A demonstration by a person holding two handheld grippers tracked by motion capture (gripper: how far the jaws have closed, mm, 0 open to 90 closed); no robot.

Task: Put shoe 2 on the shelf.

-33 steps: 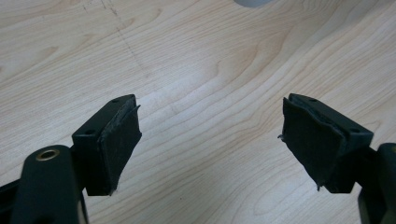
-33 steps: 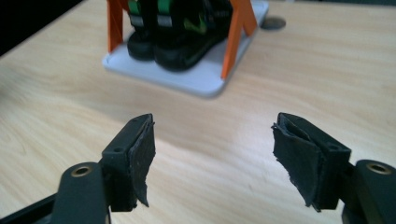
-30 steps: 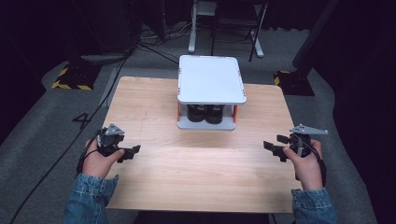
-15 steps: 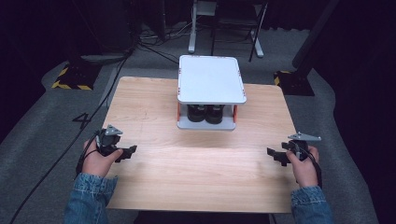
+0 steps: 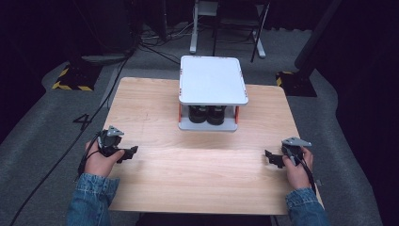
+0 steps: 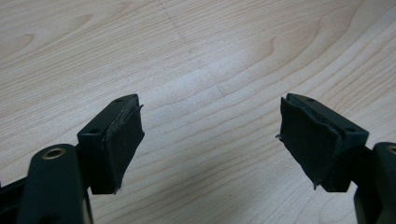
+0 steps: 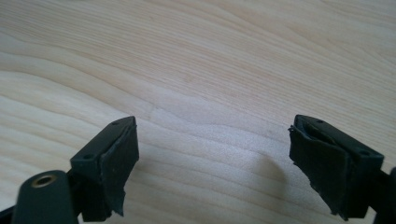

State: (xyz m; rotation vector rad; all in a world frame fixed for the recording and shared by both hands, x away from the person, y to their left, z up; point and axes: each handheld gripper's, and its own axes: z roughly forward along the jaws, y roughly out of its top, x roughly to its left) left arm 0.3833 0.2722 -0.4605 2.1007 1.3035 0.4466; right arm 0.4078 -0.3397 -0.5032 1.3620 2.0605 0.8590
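Dark round containers (image 5: 207,114), half hidden under a white two-tier stand (image 5: 212,80) and hard to identify, sat well ahead of both sets of fingers at the counter's (image 5: 197,179) far middle. Left gripper (image 5: 123,153) and right gripper (image 5: 272,157) each had fingers (image 6: 122,135) spread wide over bare wood, holding nothing.

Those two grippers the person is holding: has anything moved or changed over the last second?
The right gripper has come down and drawn back toward the person's edge of the table, staying open and empty. The left gripper kept its place, open too. The white two-level stand with dark items under its top didn't move.
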